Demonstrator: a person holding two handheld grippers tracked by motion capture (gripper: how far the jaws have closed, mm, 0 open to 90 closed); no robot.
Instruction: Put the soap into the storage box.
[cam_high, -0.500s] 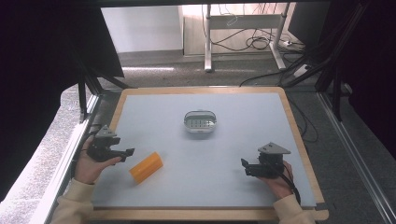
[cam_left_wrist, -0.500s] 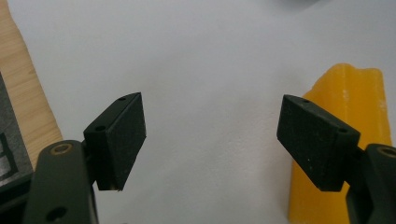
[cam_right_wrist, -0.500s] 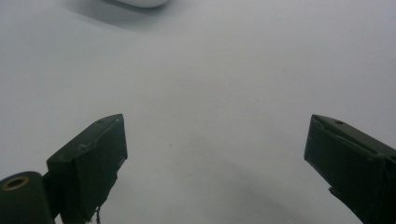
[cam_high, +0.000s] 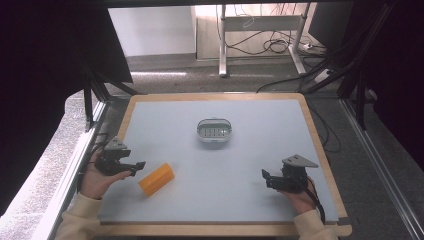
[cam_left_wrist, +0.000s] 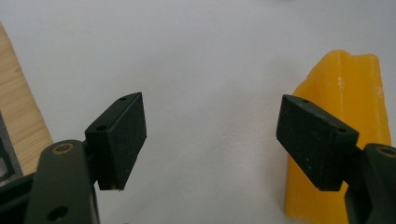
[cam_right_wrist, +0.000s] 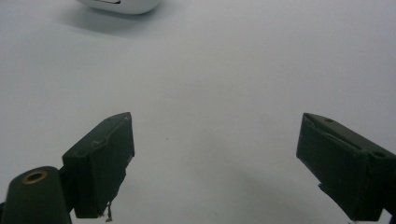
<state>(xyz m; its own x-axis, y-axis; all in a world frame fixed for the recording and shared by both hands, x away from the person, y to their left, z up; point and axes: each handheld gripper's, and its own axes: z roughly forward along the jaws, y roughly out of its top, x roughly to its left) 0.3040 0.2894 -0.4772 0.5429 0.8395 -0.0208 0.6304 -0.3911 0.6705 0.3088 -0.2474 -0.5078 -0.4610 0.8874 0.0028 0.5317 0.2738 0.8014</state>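
Left gripper (cam_high: 137, 166) at 8 o'clock on the table (cam_high: 260, 150), jaws wide apart, empty, orange block (cam_high: 156, 178) just beside it at 7 o'clock, right gripper (cam_high: 265, 176) at 4 o'clock, jaws spread, empty, white dish (cam_high: 214, 130) near centre

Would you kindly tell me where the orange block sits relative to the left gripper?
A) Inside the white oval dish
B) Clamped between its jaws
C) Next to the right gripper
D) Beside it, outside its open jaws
D: the left gripper has its jaws spread with bare table between them, and the orange block lies on the table just beyond one jaw, untouched.
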